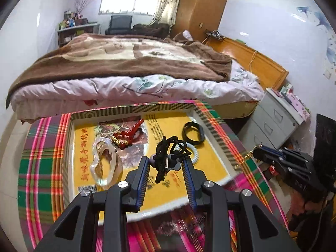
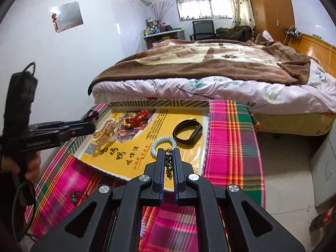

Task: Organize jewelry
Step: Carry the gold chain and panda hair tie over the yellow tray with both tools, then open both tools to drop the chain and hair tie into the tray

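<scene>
The near edge of the yellow tray is motion-blurred in the left wrist view, and its printed characters there cannot be read. The checked cloth covers the counter completely, so the counter's own surface is hidden. In the right wrist view the left tool's fingertips overlap the tray's left rim, and what they carry cannot be made out from that side. The person appears only as part of a hand on the left tool's handle, cut off at the frame edge.

Left tool: jaws partly apart, clenched on a black cord necklace with pale grey beads; the cord loops dangle between the pads, above the middle of the tray.

Right tool: jaws nearly together, grasping a gold chain whose links bunch between the blue pads, above the tray's near edge. In the left wrist view this tool stands beyond the tray's right rim, a thin gold strand trailing from its tip.

Inside the tray: a red bead bracelet with gold beads lies toward the far left; a clear glass piece lies just nearer than it, by the left rim; a black wristband lies toward the far right corner; a pale blue coil hair tie lies between the wristband and the tray's near edge, partly hidden behind the cord in the left wrist view.

A bed stands beyond the tray's far rim.
</scene>
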A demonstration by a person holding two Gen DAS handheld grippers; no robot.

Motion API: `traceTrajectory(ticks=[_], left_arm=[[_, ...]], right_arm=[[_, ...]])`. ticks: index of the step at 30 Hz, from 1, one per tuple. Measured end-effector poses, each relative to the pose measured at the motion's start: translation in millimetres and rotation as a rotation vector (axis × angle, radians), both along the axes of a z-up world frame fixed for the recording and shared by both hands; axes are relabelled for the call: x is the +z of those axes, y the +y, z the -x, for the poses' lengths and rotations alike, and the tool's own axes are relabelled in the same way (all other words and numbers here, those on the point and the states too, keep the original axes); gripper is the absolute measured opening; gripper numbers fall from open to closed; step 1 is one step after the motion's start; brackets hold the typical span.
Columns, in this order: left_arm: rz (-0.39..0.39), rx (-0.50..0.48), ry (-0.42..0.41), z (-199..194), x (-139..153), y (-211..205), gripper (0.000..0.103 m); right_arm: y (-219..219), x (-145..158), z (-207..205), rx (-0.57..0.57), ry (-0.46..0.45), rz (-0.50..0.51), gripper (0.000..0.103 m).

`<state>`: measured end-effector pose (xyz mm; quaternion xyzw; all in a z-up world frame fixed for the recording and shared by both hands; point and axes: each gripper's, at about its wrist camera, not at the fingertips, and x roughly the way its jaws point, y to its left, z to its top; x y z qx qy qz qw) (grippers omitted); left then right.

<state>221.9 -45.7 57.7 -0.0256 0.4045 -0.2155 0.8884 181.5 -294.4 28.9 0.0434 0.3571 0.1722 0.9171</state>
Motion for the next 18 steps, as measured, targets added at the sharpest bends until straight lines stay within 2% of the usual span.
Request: traceTrajectory(ticks=[8,18], left_arm=[[-0.005,-0.022,0.073,-48.0,-34.0,-16.9,0.033],[-0.074,-0.031,0.141,-75.6,-72.8,-35.5,0.033]], right_arm=[[8.4,-30.0,-34.5,0.005,0.067,0.006,0.007],[24.8,-64.3,-48.8,0.021,0.116,0.152,0.007]])
